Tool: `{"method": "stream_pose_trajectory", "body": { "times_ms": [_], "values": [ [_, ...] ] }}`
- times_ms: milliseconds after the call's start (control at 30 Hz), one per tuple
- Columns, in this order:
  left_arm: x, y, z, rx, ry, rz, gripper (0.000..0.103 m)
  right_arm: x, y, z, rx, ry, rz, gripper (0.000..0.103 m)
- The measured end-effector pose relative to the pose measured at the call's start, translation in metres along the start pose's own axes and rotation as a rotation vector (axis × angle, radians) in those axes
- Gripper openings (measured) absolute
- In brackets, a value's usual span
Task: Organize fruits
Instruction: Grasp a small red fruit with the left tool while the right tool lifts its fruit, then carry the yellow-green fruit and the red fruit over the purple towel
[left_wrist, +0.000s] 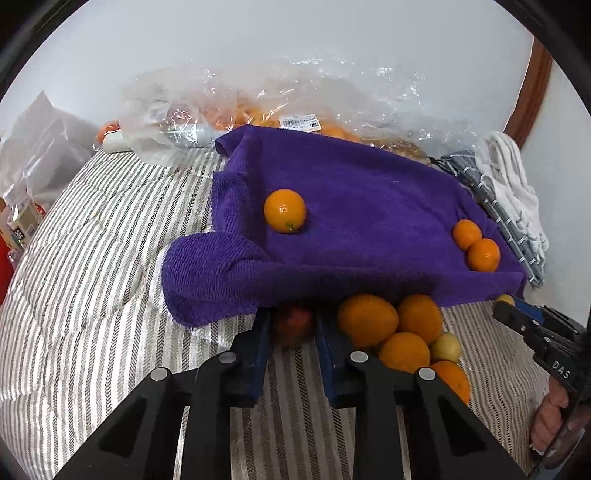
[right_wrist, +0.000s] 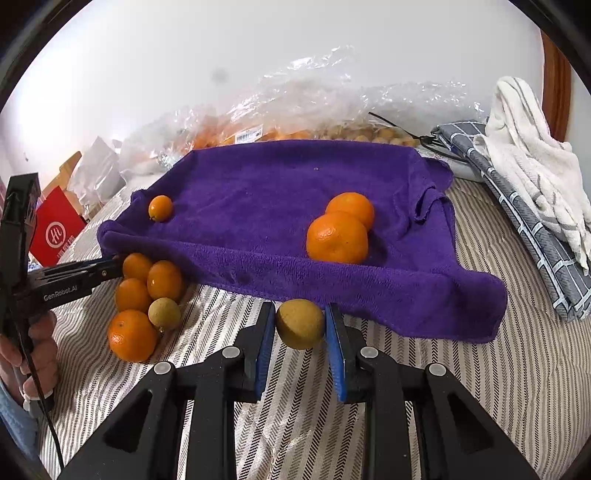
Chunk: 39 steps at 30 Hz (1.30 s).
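Fruits: left gripper (left_wrist: 293, 328) clamps a reddish fruit (left_wrist: 294, 325), right gripper (right_wrist: 300, 325) a yellow-green one (right_wrist: 300, 324) — lift both gently onto the purple towel (right_wrist: 280, 192), beside like kinds.

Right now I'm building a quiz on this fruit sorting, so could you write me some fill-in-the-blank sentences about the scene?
1. The right gripper is shut on a ____ fruit.
2. ____ oranges lie on the purple towel.
3. The left gripper is shut on a ____ fruit.
4. The bedcover has a ____ pattern.

Missing words: yellow-green; three; red; striped
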<state>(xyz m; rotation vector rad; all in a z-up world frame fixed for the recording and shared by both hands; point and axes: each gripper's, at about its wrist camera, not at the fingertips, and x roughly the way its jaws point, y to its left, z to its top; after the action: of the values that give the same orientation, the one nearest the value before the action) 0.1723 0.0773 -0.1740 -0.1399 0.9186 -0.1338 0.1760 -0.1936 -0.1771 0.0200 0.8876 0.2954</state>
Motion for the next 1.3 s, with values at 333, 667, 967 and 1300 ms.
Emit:
{"method": "stream_pose_trajectory", "body": {
  "times_ms": [333, 667, 967, 1300],
  "values": [
    [-0.016, -0.007, -0.004, 0.015, -0.065, -0.027, 0.023, -0.007, -0.003, -0.002, 0.019, -0.038, 0.005, 0.027],
    [-0.04, -0.003, 0.003, 0.017, -0.177, -0.009, 0.023, -0.019, -0.003, 0.003, 0.059, -0.062, -0.005, 0.027],
    [-0.068, -0.006, 0.024, 0.006, -0.228, -0.055, 0.023, -0.048, 0.01, 0.032, 0.018, -0.099, -0.057, 0.027],
    [-0.077, -0.021, 0.067, 0.014, -0.285, -0.046, 0.023, -0.046, 0.01, 0.08, 0.024, -0.162, -0.063, 0.027]
  ]
}}
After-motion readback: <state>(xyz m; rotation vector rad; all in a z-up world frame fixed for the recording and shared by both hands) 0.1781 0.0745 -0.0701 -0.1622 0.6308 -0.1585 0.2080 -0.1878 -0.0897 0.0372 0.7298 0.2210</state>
